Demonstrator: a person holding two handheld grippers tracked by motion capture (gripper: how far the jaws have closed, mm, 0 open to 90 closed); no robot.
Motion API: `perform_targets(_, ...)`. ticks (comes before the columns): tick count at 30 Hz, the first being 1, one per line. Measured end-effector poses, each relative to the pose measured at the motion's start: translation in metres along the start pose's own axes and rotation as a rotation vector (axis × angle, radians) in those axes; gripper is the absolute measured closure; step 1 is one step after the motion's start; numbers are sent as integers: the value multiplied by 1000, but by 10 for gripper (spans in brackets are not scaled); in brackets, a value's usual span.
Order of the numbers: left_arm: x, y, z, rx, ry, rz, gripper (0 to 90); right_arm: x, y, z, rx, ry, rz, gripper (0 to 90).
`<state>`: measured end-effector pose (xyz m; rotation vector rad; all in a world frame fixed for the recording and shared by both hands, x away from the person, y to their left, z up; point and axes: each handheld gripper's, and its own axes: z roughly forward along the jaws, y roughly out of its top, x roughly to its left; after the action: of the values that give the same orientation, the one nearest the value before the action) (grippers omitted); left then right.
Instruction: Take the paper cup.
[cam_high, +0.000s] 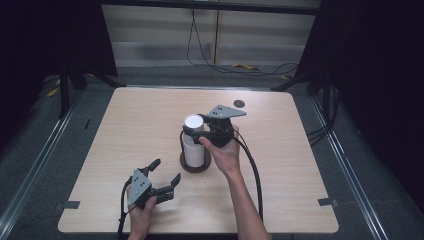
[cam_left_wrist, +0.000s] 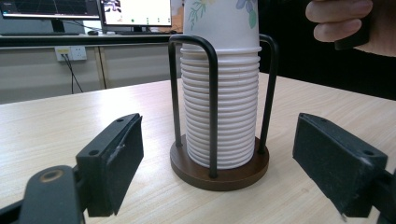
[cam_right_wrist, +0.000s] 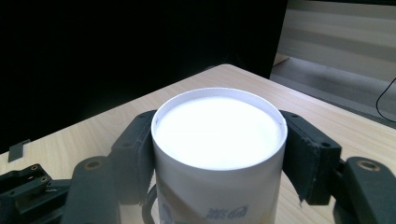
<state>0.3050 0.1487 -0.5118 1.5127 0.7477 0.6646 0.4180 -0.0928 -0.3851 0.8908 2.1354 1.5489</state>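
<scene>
A tall stack of white paper cups (cam_high: 192, 150) (cam_left_wrist: 219, 107) stands upside down in a black wire holder on a round wooden base (cam_high: 196, 167) (cam_left_wrist: 219, 176) near the table's middle. The top cup (cam_high: 193, 121) (cam_left_wrist: 222, 21) (cam_right_wrist: 217, 123), with a flower print, sticks up above the wire hoops. My right gripper (cam_high: 195, 131) (cam_right_wrist: 218, 140) comes in from the right and is shut on this top cup, one pad pressed on each side. My left gripper (cam_high: 166, 171) (cam_left_wrist: 219, 128) rests low at the front left, open, its jaws pointing at the holder with nothing between them.
The light wooden table (cam_high: 130, 115) has a small dark disc (cam_high: 239, 103) near its far edge and tape marks (cam_high: 325, 201) by the front corners. Cables lie on the floor behind. The right hand (cam_left_wrist: 345, 21) holds its gripper above the stack.
</scene>
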Motion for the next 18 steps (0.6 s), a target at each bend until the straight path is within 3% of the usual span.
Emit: perform_targets(18,0,0,0,0,-2,0,160,1,6,-4,-31,5,-2,337)
